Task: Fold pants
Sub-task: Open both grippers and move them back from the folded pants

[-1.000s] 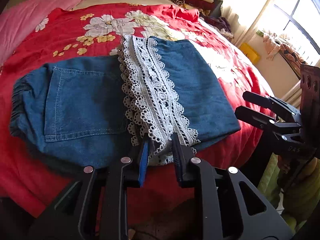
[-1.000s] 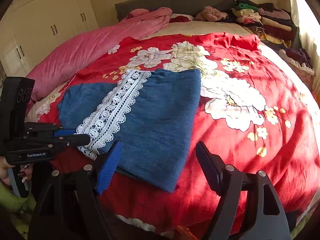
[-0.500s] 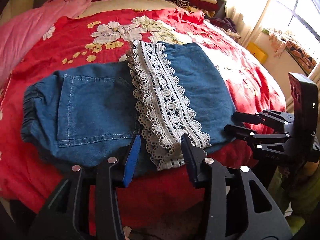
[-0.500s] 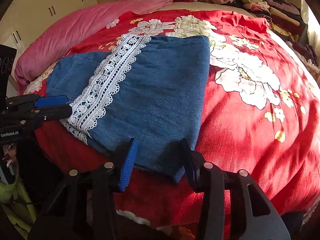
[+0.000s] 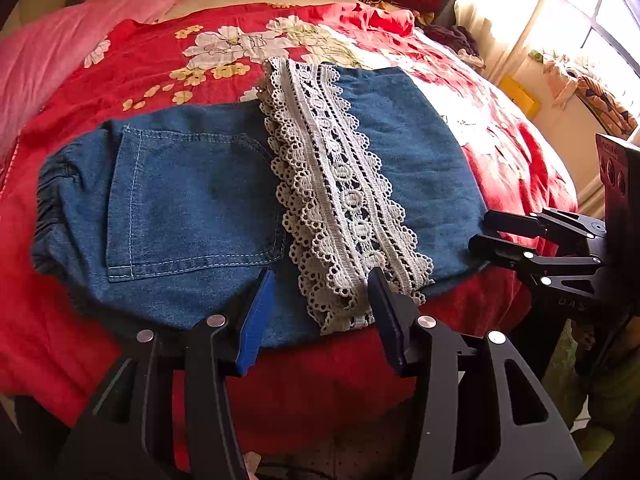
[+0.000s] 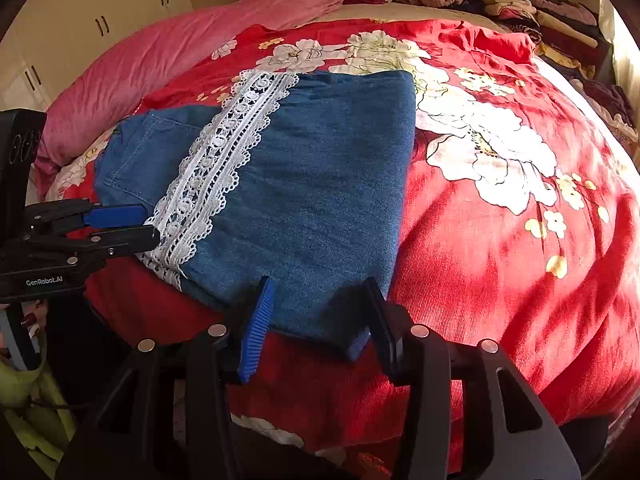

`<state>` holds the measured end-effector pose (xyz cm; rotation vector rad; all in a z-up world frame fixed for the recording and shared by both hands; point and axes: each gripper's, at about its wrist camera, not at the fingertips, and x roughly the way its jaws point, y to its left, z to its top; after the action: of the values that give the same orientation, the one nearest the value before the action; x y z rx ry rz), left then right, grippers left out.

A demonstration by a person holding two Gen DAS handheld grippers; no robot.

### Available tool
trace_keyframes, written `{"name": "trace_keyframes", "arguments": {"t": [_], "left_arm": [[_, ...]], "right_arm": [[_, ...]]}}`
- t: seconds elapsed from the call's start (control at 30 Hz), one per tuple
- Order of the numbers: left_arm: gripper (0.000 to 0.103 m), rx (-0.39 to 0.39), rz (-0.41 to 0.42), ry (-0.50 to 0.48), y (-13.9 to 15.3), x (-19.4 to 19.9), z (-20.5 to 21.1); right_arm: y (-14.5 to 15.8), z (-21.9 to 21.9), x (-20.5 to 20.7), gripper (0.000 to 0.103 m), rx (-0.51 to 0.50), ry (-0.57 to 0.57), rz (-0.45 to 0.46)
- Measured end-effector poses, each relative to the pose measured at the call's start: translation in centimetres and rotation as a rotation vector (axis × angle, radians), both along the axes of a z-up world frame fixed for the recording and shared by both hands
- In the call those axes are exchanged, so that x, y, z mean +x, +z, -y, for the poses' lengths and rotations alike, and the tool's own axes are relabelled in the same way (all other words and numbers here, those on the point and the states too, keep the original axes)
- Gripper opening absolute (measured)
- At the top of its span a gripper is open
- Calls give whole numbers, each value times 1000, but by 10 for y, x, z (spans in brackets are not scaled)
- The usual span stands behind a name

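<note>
Both sets of opening jaws (unclamped) astride the folded pants' (image 5: 256,200) near edge

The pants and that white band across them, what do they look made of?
The pants look like blue denim: matte woven cloth with pale contrast stitching around a patch pocket and a gathered waist. The white band looks like crocheted cotton lace, judging by its open holes and scalloped edges; the exact fibre cannot be told.
</note>
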<state>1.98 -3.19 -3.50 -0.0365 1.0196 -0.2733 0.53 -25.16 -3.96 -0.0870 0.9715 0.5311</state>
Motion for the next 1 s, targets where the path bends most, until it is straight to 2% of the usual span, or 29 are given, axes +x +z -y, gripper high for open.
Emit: {"name": "trace_keyframes", "arguments": {"t": [0.23, 0.37, 0.4, 0.43, 0.57, 0.77, 0.83, 1.0], "left_arm": [[49, 7, 20, -3, 11, -7, 0], [53, 9, 29, -5, 16, -9, 0], [55, 9, 30, -6, 17, -10, 0], [58, 10, 32, -6, 18, -11, -1], [63, 15, 47, 4, 24, -16, -3], [77, 21, 79, 34, 36, -21, -14], [83, 25, 89, 48, 40, -22, -19], [89, 26, 99, 81, 44, -23, -30]], "right_arm": [[12, 5, -6, 63, 7, -19, 25], [17, 6, -8, 63, 5, -22, 43], [19, 5, -9, 66, 4, -22, 46], [20, 5, -10, 74, 3, -25, 50], [28, 5, -11, 75, 13, -28, 67], [38, 0, -13, 76, 20, -23, 91], [42, -1, -12, 97, 15, -32, 103], [53, -6, -8, 97, 30, -29, 119]]}}
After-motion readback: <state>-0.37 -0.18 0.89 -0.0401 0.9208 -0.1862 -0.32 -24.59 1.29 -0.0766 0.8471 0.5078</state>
